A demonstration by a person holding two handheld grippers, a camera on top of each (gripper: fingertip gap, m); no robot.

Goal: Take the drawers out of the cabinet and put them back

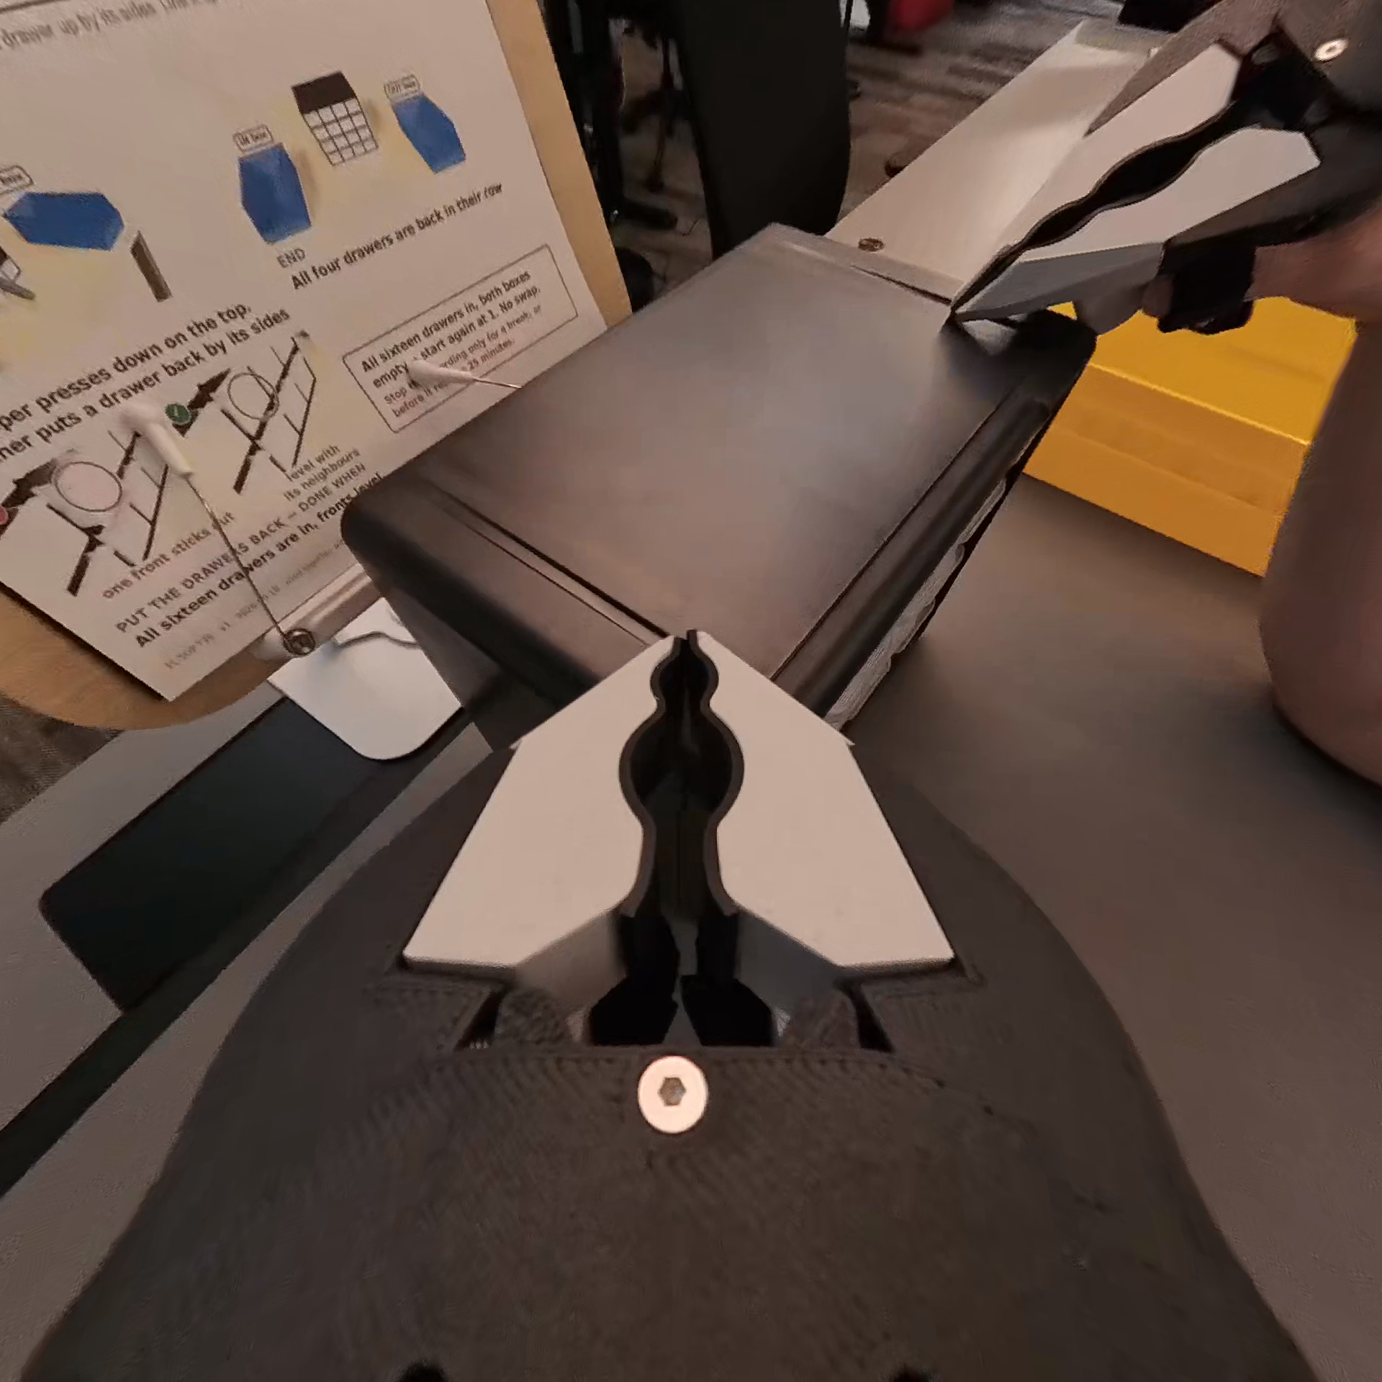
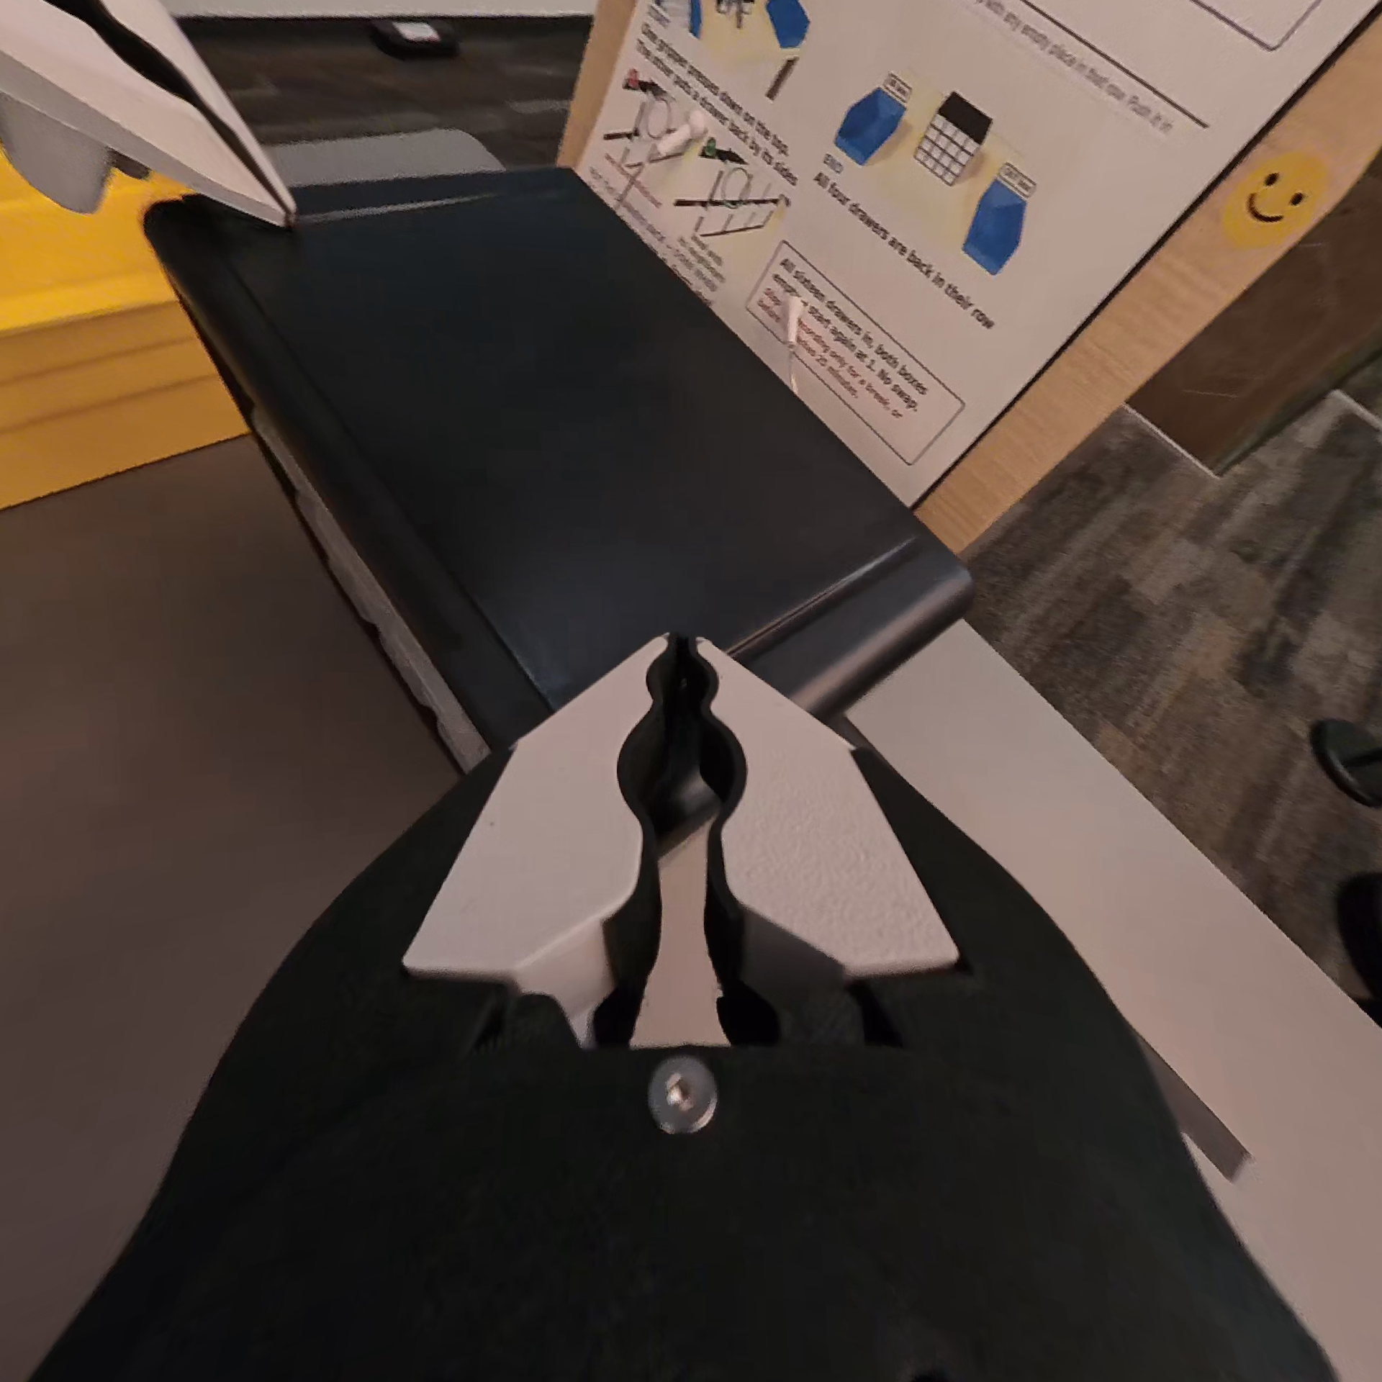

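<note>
A dark cabinet (image 1: 748,449) lies on the dark table, its flat top facing up. Pale drawer fronts (image 1: 920,621) show along its front side, all pushed in. My left gripper (image 1: 686,639) is shut and empty, its tips at one end of the cabinet top. My right gripper (image 1: 961,310) is shut and empty, its tips on the far end of the top. In the right wrist view the cabinet (image 2: 561,411) runs away from my right gripper (image 2: 680,643) toward my left gripper (image 2: 284,217). The drawer fronts (image 2: 359,568) show on the left side.
A yellow box (image 1: 1166,449) stands on the table in front of the cabinet, also in the right wrist view (image 2: 75,336). An instruction poster (image 1: 224,299) on a wooden board stands behind the cabinet. A person's arm (image 1: 1331,598) is at the right. Carpet floor (image 2: 1159,598) lies past the table edge. Some 20 centimetres of space lies between my two pairs of fingers.
</note>
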